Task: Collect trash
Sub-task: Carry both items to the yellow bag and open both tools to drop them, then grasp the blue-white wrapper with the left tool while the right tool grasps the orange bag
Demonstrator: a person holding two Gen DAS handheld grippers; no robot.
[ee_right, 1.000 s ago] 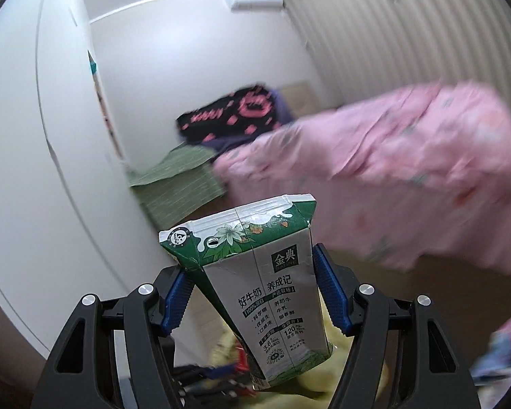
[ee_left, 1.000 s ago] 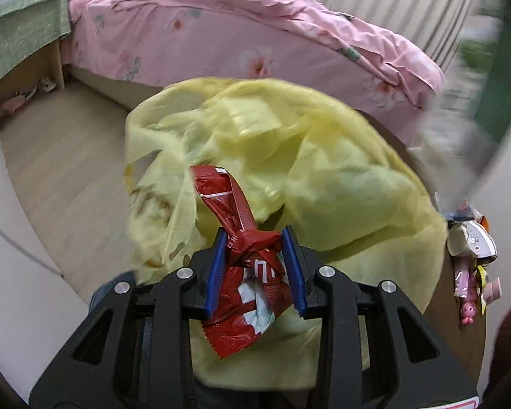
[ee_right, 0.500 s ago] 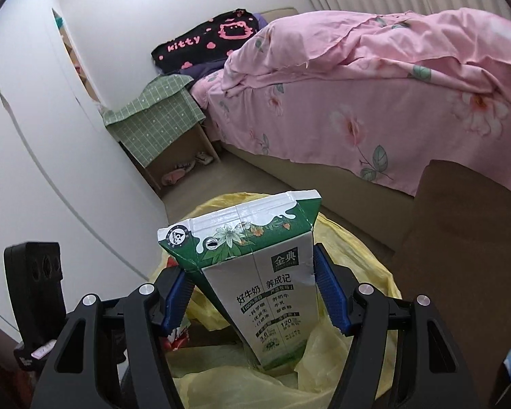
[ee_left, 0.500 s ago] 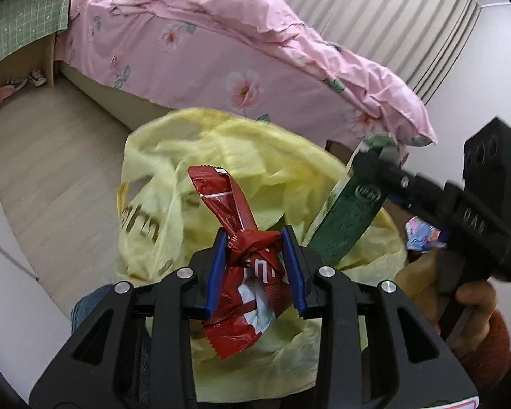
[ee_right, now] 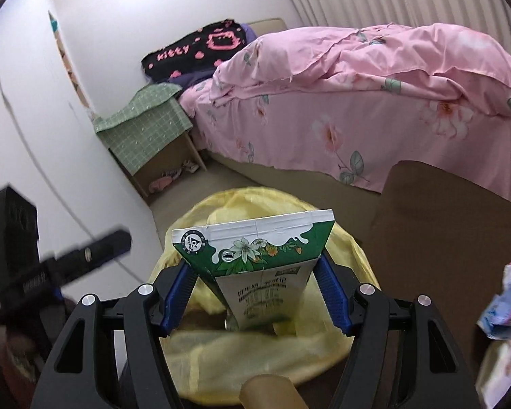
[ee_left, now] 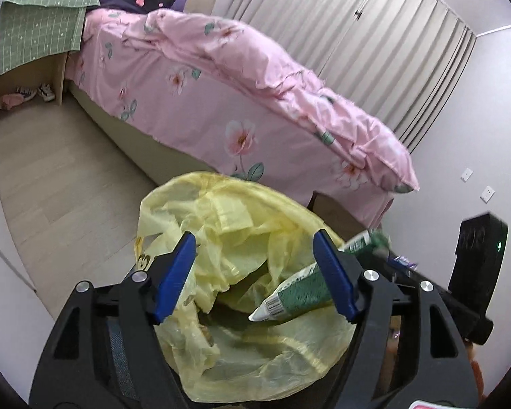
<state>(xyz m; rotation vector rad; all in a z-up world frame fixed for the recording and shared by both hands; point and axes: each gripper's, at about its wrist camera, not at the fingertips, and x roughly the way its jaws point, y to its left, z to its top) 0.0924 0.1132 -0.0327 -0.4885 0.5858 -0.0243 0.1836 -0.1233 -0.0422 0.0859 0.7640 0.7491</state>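
Note:
A yellow trash bag (ee_left: pixel 242 225) stands open below both grippers; it also shows in the right wrist view (ee_right: pixel 221 351). My left gripper (ee_left: pixel 255 276) is open and empty over the bag's mouth. The red wrapper is out of sight. My right gripper (ee_right: pixel 255 293) has its jaws spread wide; a green and white milk carton (ee_right: pixel 259 266) stands between them, its lower end in the bag, and a gap shows at each side. In the left wrist view the carton (ee_left: pixel 299 293) pokes into the bag from the right.
A bed with a pink floral duvet (ee_left: pixel 255 78) runs behind the bag. A brown table (ee_right: pixel 443 231) lies to the right with colourful packets (ee_right: pixel 507 300) on it. A bedside stand with a green checked cloth (ee_right: pixel 146 126) stands by the white wall.
My left gripper has opened and the red wrapper is gone from it. My right gripper has opened wider and lowered the carton into the bag.

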